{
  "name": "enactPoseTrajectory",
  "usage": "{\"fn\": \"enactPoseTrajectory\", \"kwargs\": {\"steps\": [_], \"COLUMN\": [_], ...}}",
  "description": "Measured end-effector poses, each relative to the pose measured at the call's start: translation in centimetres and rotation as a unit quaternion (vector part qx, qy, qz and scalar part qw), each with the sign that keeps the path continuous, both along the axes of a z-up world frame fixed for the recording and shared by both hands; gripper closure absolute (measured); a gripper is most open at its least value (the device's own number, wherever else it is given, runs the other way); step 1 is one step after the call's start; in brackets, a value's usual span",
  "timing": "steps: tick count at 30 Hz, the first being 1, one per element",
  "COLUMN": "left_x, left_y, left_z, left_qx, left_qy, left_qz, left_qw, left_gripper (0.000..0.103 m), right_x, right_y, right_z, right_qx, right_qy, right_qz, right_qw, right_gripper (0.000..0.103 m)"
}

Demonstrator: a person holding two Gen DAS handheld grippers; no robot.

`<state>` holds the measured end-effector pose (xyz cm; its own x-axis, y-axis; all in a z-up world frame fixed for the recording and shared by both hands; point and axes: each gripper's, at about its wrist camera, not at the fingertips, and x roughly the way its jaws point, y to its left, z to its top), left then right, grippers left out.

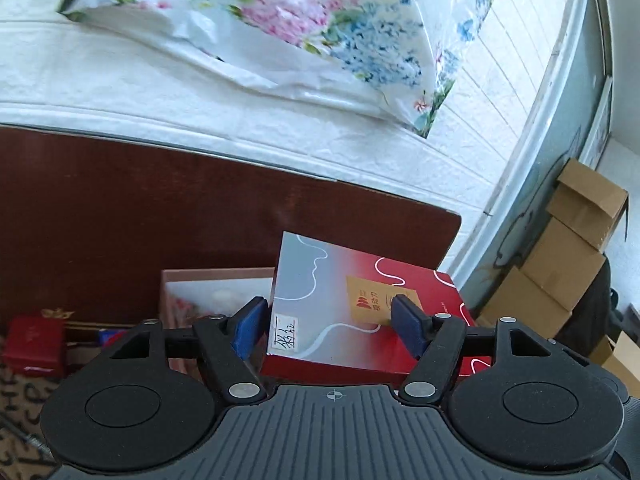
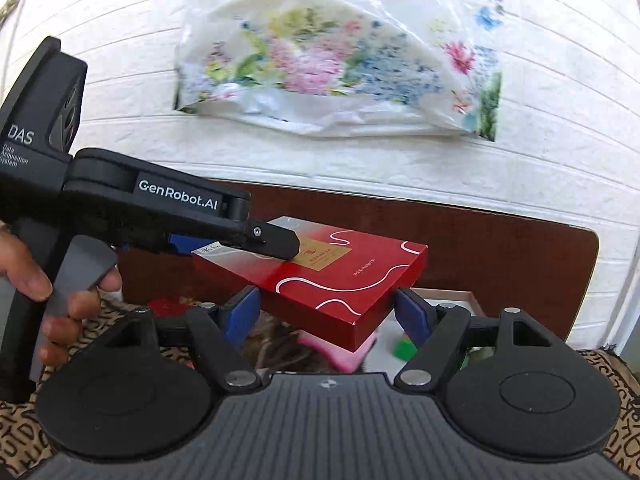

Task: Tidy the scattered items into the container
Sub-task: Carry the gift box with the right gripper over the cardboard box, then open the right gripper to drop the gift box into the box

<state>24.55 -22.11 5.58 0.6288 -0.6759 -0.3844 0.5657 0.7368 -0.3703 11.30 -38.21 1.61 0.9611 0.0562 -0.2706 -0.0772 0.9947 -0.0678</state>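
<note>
A flat red and grey box (image 1: pixel 320 300) (image 2: pixel 340 280) with a gold label hangs in the air, tilted, held from two sides. My left gripper (image 1: pixel 329 322) (image 2: pixel 236 246) straddles its grey end: one pad lies on the gold label, the other sits against the left edge. My right gripper (image 2: pixel 326 312) clamps the box's near red corner between its blue pads. Below and behind stands an open pink-rimmed container (image 1: pixel 216 276) (image 2: pixel 464 298) with a white inside and a green item (image 2: pixel 404 348) in it.
A small red box (image 1: pixel 34 344) sits at the lower left on a letter-patterned cloth (image 2: pixel 616 420). A dark brown wooden board (image 1: pixel 160 208) backs the scene under a white brick wall with a floral plastic bag (image 2: pixel 340 68). Stacked cardboard boxes (image 1: pixel 576 240) stand right. A person's hand (image 2: pixel 60 292) grips the left tool.
</note>
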Motion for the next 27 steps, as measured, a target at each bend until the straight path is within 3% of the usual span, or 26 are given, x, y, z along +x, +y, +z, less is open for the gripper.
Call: {"fn": "enactPoseTrajectory", "kwargs": {"steps": [8,14,18,27], "left_x": [5.4,5.7,5.7,6.6], "left_y": [-2.2,-2.1,-2.2,-1.2], "left_z": [-3.5,-4.3,-5.1,-6.3], "left_qx": [0.003,0.016,0.033,0.037], "left_qy": [0.050,0.032,0.024,0.048], "left_qz": [0.012,0.005,0.017,0.034], "left_qw": [0.9987,0.9993,0.9990,0.9976], "left_gripper": [0.017,0.016,0.013,0.010], "right_x": [5.8,7.1,8.2,10.4], "right_y": [-3.2,-2.9,-2.8,-2.3], "right_z": [-3.1,-4.8,-5.1,-5.9], "right_qx": [0.055,0.034,0.050,0.067], "right_qy": [0.056,0.067,0.075,0.098], "right_qz": [-0.012,-0.013,-0.006,-0.016], "right_qw": [0.997,0.997,0.996,0.993], "right_gripper": [0.024,0.029,0.033,0.030]}}
